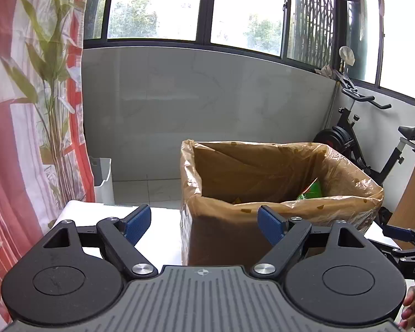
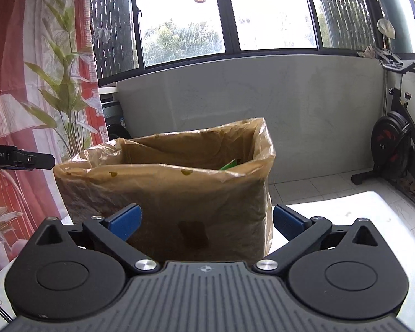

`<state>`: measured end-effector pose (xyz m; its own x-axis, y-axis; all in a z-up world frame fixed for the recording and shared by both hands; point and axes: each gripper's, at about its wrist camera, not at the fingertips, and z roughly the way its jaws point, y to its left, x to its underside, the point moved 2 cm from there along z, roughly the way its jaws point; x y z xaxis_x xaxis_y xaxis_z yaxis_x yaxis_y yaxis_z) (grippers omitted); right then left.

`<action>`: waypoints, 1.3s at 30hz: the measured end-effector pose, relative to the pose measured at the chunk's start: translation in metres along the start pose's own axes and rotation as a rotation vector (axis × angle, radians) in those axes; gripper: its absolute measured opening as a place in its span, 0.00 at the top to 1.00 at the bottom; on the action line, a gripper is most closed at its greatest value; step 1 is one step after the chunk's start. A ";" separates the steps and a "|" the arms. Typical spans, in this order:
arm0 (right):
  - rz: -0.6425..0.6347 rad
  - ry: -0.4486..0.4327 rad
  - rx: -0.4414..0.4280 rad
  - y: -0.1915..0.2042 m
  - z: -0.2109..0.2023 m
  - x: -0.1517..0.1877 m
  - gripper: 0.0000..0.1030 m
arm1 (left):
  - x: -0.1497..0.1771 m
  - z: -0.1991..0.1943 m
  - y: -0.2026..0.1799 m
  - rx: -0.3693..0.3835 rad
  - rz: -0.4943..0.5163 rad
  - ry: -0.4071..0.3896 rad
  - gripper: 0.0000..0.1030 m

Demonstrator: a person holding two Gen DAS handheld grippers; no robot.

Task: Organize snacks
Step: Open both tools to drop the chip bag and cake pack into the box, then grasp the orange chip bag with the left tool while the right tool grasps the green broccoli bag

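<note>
White tabletop (image 2: 354, 207) lies bare to either side of the bag-lined box (image 1: 262, 193), its far edge just beyond the box and open floor behind. Left gripper (image 1: 204, 224) and right gripper (image 2: 206, 224) both stand wide apart and hold nothing. Box stands directly ahead of both fingertip pairs, untouched; green snack packet (image 1: 312, 191) lies inside, beyond the left gripper's right finger.
</note>
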<state>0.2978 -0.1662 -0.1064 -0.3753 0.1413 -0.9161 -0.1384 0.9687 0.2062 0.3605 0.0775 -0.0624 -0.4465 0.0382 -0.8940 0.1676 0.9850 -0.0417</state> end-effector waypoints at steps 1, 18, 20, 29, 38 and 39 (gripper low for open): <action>0.023 0.026 -0.009 -0.001 0.004 0.007 0.00 | 0.005 -0.002 0.004 -0.013 -0.003 -0.002 0.17; 0.200 0.349 -0.163 0.005 0.053 0.078 0.00 | 0.067 0.001 0.035 -0.083 -0.025 0.116 0.18; 0.231 0.403 -0.190 0.003 0.056 0.081 0.02 | 0.073 0.003 0.036 -0.075 -0.024 0.135 0.18; 0.346 0.464 -0.257 -0.002 0.052 0.096 0.09 | 0.095 0.008 0.036 -0.060 -0.025 0.204 0.18; 0.249 0.379 -0.231 -0.005 0.023 0.082 0.31 | 0.104 0.011 0.035 -0.039 -0.019 0.235 0.18; 0.253 0.365 -0.213 -0.009 0.019 0.081 0.31 | 0.106 0.012 0.034 -0.041 -0.007 0.241 0.18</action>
<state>0.2856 -0.1594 -0.1893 -0.7127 0.2492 -0.6557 -0.1716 0.8444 0.5074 0.3298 0.1134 -0.1643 -0.6449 0.0656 -0.7614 0.1302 0.9912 -0.0249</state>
